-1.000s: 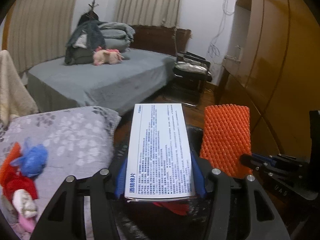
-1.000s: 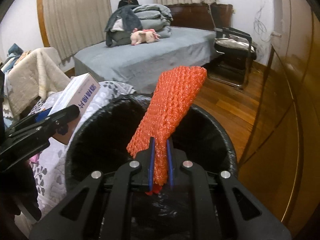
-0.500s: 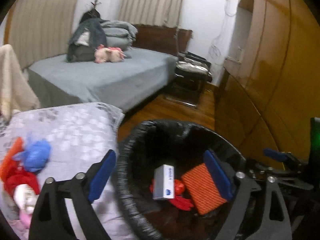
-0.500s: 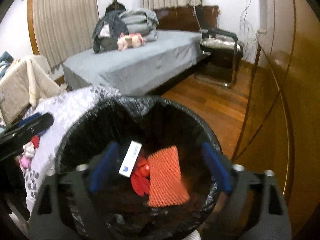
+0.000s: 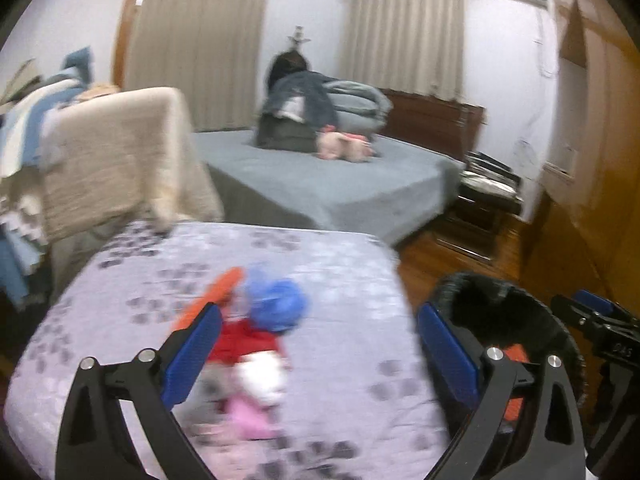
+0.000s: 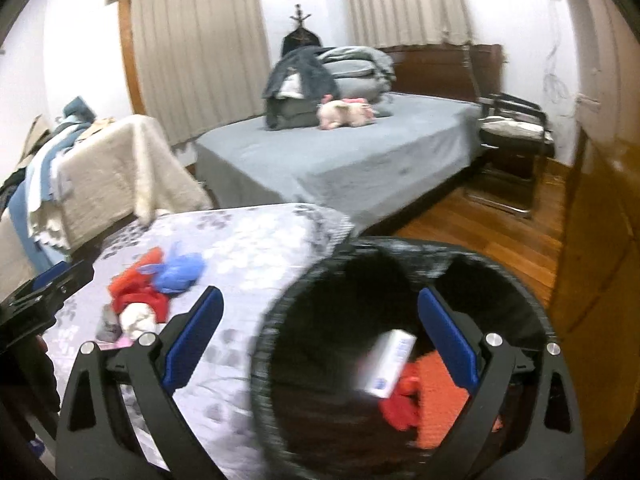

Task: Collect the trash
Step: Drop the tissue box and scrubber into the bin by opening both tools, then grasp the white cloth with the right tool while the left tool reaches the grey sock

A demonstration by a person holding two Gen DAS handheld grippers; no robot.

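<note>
You've got a glossy black plastic bin liner, a matt printed tablecloth, a shiny wood floor, and smooth blue gripper pads.

bin mouth: open from above | table front: trash pile blocks

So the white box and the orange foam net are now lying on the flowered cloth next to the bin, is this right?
Not quite. The white box and the orange foam net are lying inside the bin, not on the flowered cloth next to it. The right wrist view shows this.
</note>
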